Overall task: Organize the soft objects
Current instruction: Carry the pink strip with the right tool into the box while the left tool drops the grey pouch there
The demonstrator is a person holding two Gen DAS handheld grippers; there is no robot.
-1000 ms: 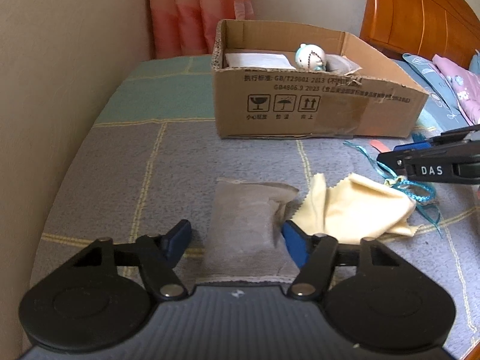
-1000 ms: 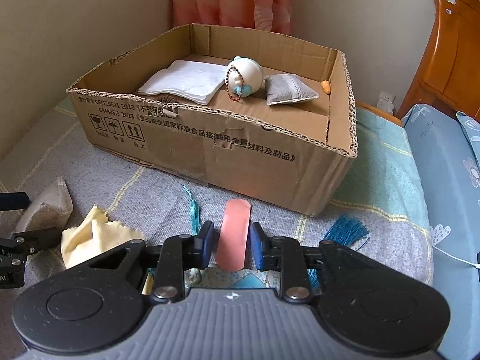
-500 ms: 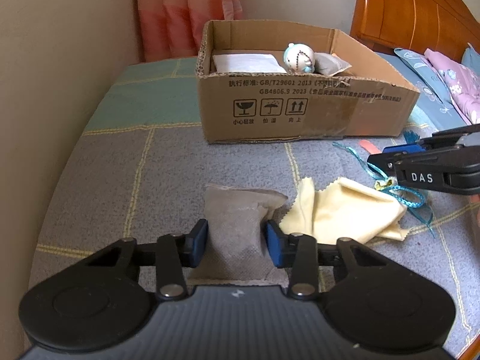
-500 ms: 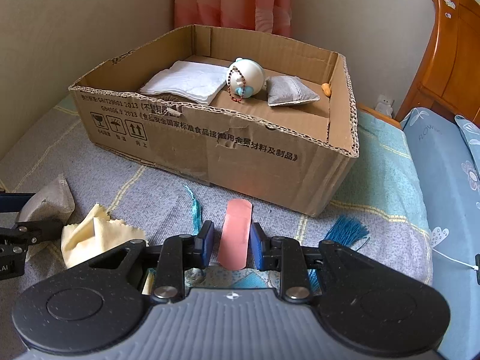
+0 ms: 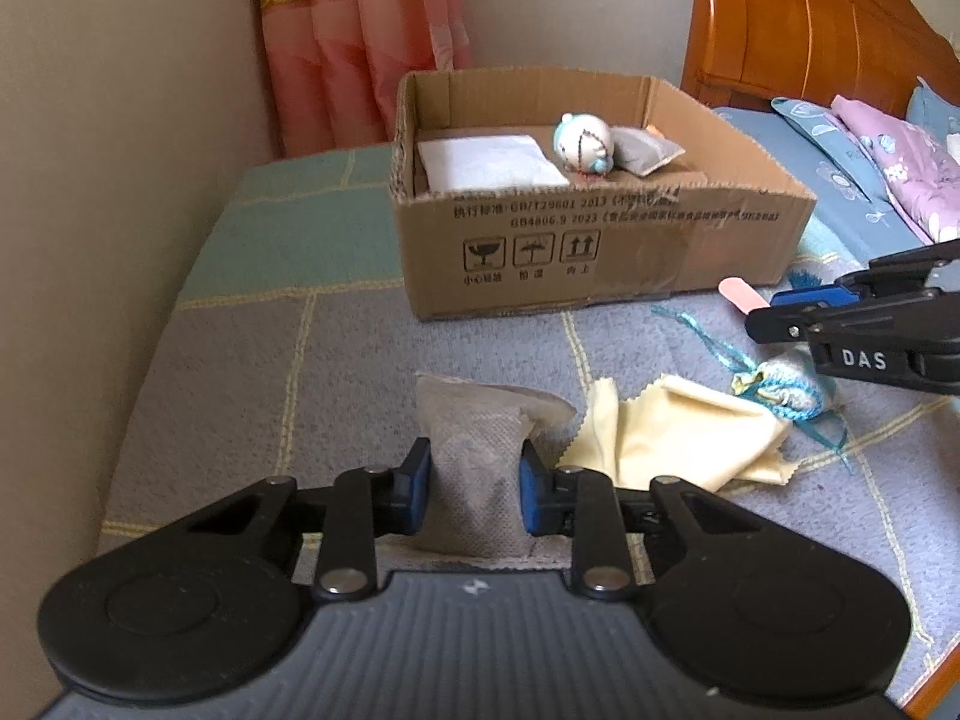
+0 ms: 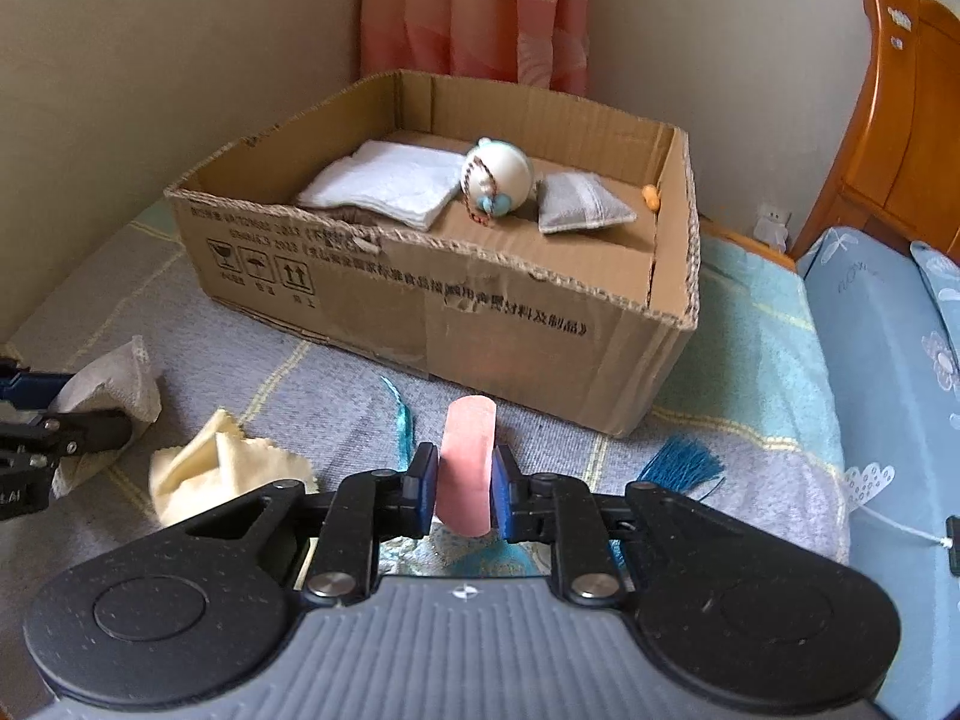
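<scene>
My left gripper [image 5: 473,483] is shut on a grey fabric pouch [image 5: 480,444] and holds it just above the bedspread. My right gripper [image 6: 461,486] is shut on a flat pink strip [image 6: 467,456], lifted in front of the open cardboard box [image 6: 498,312]. In the box lie a folded white cloth [image 6: 384,183], a round white and blue plush toy [image 6: 497,180] and a second grey pouch [image 6: 579,204]. A yellow cloth [image 5: 672,432] lies crumpled right of the held pouch. A blue knitted piece with cord [image 5: 780,390] lies beside it, under the right gripper [image 5: 840,312].
The grey and green checked bedspread [image 5: 240,360] meets a wall on the left. A wooden headboard [image 5: 810,30] and blue and pink bedding [image 5: 870,150] are at the right. A blue tassel [image 6: 684,462] lies right of the right gripper. A curtain [image 6: 474,6] hangs behind the box.
My left gripper closed on the grey pouch and raised it. My right gripper lifted the pink strip and came closer to the box.
</scene>
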